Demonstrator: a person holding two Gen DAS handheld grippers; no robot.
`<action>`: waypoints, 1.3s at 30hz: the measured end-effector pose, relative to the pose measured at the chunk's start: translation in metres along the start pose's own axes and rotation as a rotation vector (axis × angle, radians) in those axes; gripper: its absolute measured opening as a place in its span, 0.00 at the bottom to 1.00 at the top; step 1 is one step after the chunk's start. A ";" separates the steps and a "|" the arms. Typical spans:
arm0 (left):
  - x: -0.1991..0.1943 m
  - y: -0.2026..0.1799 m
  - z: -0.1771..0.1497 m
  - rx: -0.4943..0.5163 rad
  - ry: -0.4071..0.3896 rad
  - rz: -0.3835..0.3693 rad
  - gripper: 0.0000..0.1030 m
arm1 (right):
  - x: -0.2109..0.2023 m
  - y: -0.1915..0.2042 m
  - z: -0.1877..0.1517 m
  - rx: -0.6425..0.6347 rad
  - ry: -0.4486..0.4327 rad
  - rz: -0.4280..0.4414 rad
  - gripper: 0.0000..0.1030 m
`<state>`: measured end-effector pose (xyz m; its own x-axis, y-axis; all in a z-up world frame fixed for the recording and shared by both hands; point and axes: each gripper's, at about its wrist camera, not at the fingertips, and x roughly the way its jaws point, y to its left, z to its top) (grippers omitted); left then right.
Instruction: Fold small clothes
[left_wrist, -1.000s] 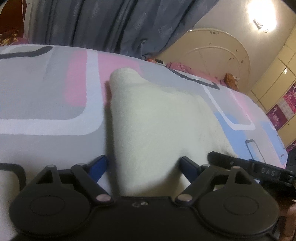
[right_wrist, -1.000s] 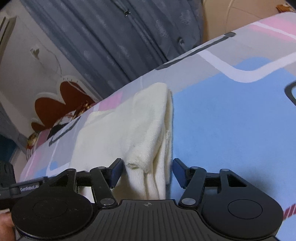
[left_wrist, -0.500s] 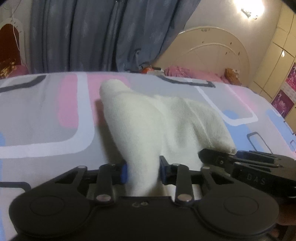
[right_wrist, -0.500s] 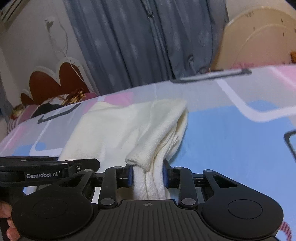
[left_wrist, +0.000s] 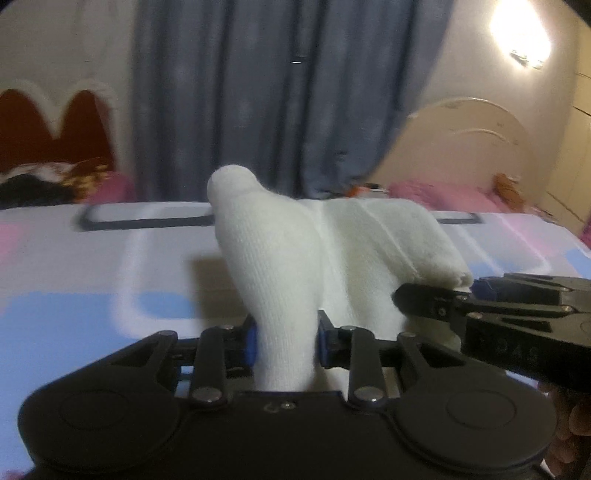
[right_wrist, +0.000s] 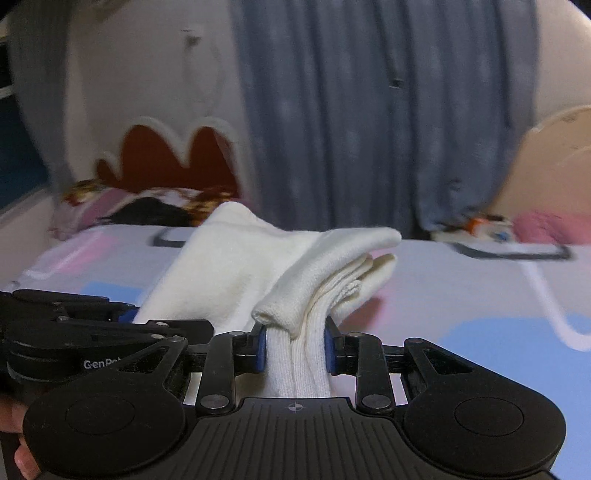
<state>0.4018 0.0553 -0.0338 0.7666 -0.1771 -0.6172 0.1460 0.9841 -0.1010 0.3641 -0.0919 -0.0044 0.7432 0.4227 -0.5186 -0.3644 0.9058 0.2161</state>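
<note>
1. Left wrist view: the left gripper (left_wrist: 284, 341) is clamped on one bunched end of the cream knit garment (left_wrist: 280, 258); its blue pads press the fabric from both sides.
2. From this clamp the garment rises off the patterned bedsheet (left_wrist: 92, 266) into a rounded peak, then spreads right in a wider, creased panel.
3. The right gripper (left_wrist: 463, 291) enters from the right of the garment and is closed on the panel's far corner, just beside the left gripper.
4. Behind the garment hang grey-blue curtains (left_wrist: 258, 92); a cream headboard (left_wrist: 469, 147) stands to the right of them.
5. Right wrist view: the right gripper (right_wrist: 294, 349) is clamped on a thick stack of garment (right_wrist: 236, 269) layers, ribbed fabric showing between the pads.
6. A rolled hem of the garment folds over just above the clamp; several layered edges fan out to the right, lifted clear of the bedsheet (right_wrist: 461, 291).
7. The left gripper (right_wrist: 127, 315) sits left of the garment, closed on its other end.
8. No container is in either view.
9. Both views are motion-blurred in the background.
</note>
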 end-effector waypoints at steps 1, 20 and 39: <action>-0.008 0.016 -0.003 -0.008 0.003 0.026 0.27 | 0.008 0.015 -0.001 -0.004 0.001 0.028 0.28; -0.029 0.125 -0.075 -0.144 0.110 0.144 0.70 | 0.104 0.077 -0.052 0.140 0.187 0.128 0.36; -0.075 0.119 -0.130 -0.248 0.135 0.154 0.65 | 0.025 0.109 -0.108 -0.022 0.271 0.165 0.04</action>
<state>0.2804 0.1873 -0.1010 0.6755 -0.0392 -0.7363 -0.1349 0.9752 -0.1757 0.2823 0.0140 -0.0828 0.4972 0.5384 -0.6803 -0.4821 0.8234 0.2993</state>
